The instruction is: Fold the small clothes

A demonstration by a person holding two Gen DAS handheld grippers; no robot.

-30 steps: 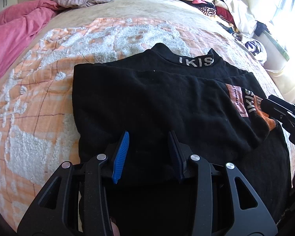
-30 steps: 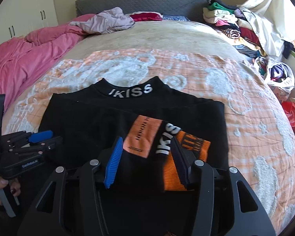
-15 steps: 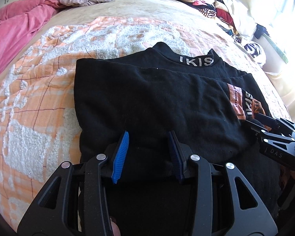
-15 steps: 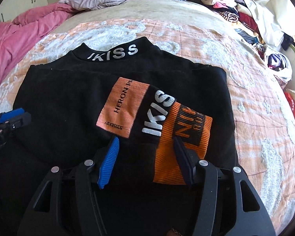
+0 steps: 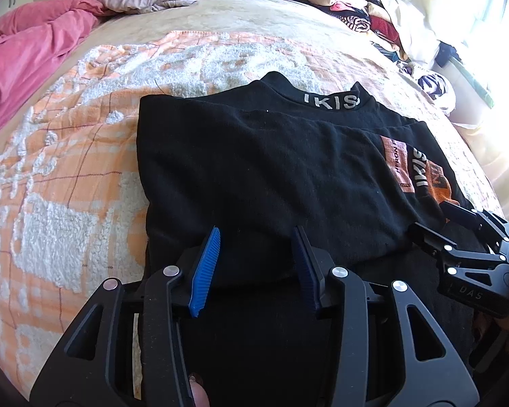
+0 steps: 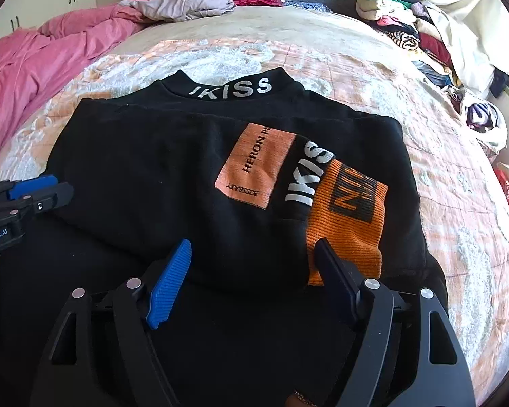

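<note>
A black sweater [image 5: 271, 169] with a white "IKISS" collar lies flat on the bed, its sleeves folded across the body. It also shows in the right wrist view [image 6: 193, 183], where the folded sleeve shows an orange patch and an orange cuff [image 6: 346, 210]. My left gripper [image 5: 256, 264] is open and empty, low over the near left edge of the folded sleeve. My right gripper [image 6: 254, 271] is open and empty, just before the sleeve's near edge by the cuff. The right gripper also shows in the left wrist view [image 5: 458, 234], and the left gripper shows in the right wrist view [image 6: 40, 191].
The sweater rests on an orange and white fleecy blanket [image 5: 68, 183] over the bed. A pink duvet [image 6: 34, 61] lies at the left. A pale garment [image 6: 186, 0] lies by the headboard. Stacked clothes [image 6: 400, 27] pile up at the far right.
Both grippers have drawn back a little toward the near edge of the sweater. The right gripper has opened wider. The sweater has not moved.
</note>
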